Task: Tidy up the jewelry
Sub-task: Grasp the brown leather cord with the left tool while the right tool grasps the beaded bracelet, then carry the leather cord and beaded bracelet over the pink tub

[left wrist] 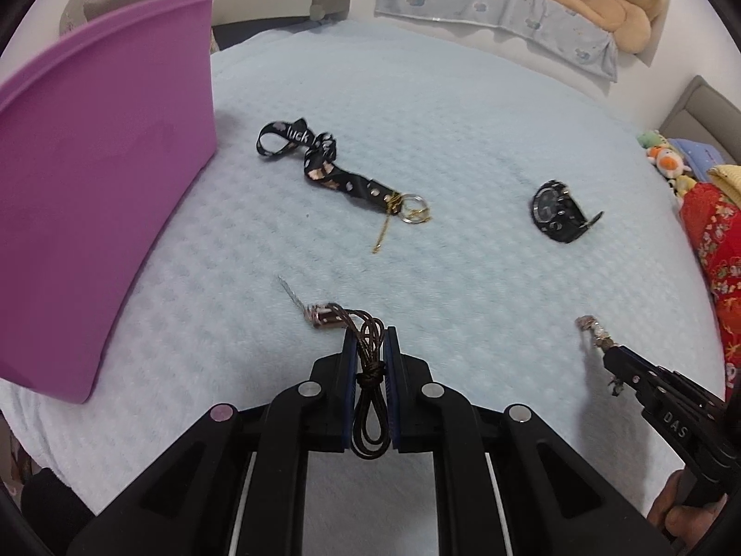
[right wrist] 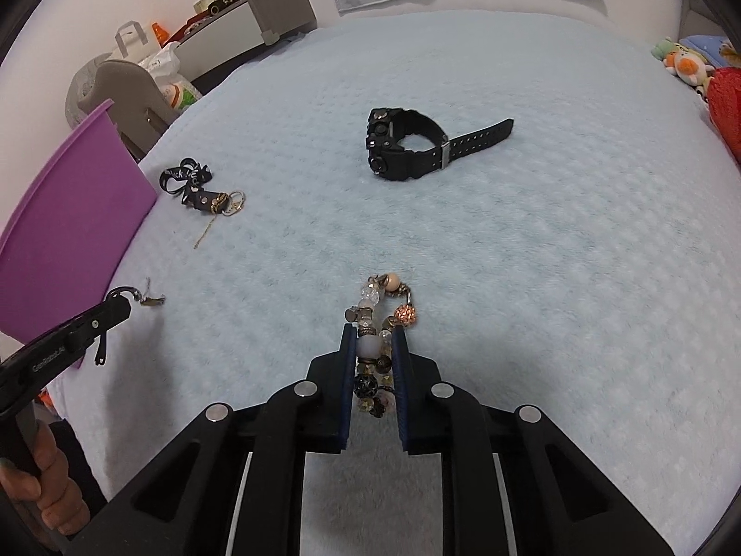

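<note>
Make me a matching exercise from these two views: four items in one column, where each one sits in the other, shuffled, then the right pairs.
Items
1. brown cord bracelet
2. beaded bracelet
3. black watch
4. black lanyard

Places
A. lying on the blue blanket, nearest the purple bin
B. pinched in the right claw
C. pinched in the left claw
D. lying alone on the blanket, toward the far right side

Pairs: 1-C, 2-B, 3-D, 4-A
</note>
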`<state>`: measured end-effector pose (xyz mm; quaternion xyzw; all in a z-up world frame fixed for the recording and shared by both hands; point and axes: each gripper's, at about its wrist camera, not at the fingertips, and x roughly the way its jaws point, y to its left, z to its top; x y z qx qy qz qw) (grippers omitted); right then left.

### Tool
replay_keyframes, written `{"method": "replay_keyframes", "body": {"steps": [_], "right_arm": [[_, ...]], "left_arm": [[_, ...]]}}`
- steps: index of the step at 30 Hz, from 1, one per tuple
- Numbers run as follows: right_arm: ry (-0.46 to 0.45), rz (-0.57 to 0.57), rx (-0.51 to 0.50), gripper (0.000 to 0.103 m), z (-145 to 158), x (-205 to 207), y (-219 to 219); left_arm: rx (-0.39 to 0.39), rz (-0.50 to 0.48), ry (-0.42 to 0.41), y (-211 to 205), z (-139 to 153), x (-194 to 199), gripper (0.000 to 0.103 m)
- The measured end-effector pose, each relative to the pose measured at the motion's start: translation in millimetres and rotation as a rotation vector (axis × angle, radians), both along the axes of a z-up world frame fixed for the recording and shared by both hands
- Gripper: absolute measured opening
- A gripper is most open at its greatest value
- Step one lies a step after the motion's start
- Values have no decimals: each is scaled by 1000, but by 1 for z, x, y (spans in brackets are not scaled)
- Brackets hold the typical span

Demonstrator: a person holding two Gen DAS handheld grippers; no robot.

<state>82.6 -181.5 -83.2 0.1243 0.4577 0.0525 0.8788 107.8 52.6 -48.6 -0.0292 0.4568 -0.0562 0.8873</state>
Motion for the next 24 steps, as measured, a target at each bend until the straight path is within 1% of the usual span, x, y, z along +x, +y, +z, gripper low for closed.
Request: {"method": "replay_keyframes", "body": {"steps": [1,2,8,18,24], "right_arm": [[-6,-1,1,15,3,-3,0],[-11,-1,0,10,6,-4,0],[-38,13,-4,10,22,-11,7],[-61,5,15,10,39,-20,8],[-98,15,29,10,63,-21,13]], "left_arm": [[0,-5,-8,-1,4,-3,11],[1,-9,-16,-1,8,-6,11],[-7,-22,-50,-3,25,-15,11],[-7,-20,-72,0,40,-27,11],[-15,-20,-99,6,60,-29,11]]}}
